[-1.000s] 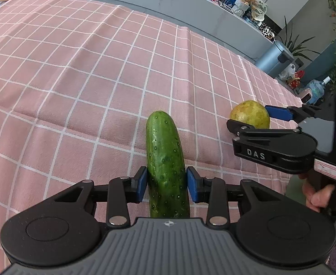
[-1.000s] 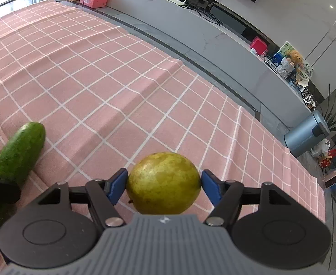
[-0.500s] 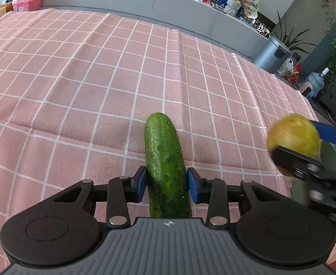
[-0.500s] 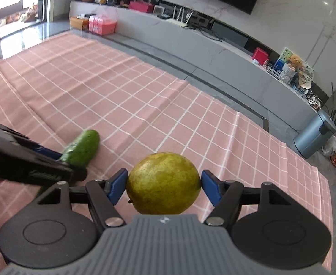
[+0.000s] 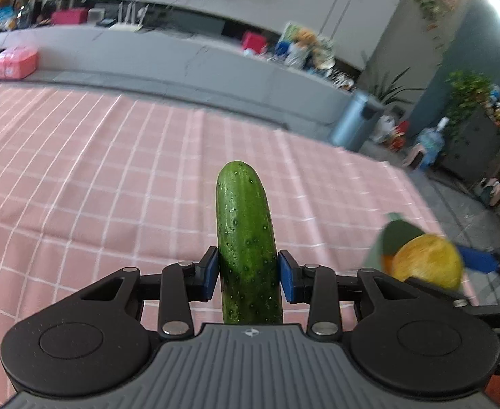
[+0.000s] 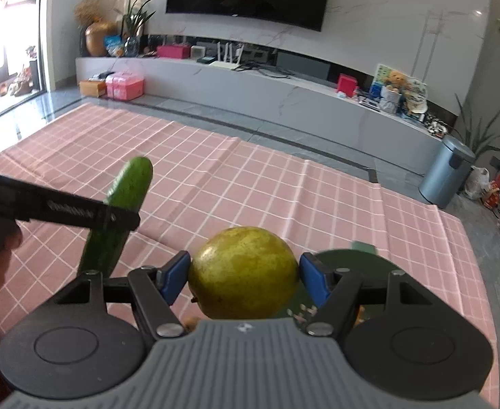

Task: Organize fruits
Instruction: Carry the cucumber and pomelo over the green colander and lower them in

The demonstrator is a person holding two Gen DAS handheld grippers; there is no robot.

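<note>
Two pieces of produce are in play: one long dark-green bumpy cucumber [image 5: 246, 238] and one round yellow-green guava-like fruit [image 6: 244, 272]. The left claw [image 5: 248, 274] pinches the cucumber between its two blue pads near the cucumber's lower half, so the rounded tip sticks out ahead of the fingers, above the pink checked cloth [image 5: 96, 177] that covers the tabletop. The right claw [image 6: 244, 277] clamps the round fruit at its widest part, one blue pad pressed to each side. One dark green dish [image 6: 359, 266] shows just behind and right of that fruit, partly hidden by the claw; something orange peeks out low beside it, too hidden to identify. In the left wrist view the round fruit appears blurred at the lower right, well apart from the cucumber. Compared with a second ago, both items have left the cloth and are held higher, the view now takes in the grey cabinet and the wall, and the green dish has come into sight.
</note>
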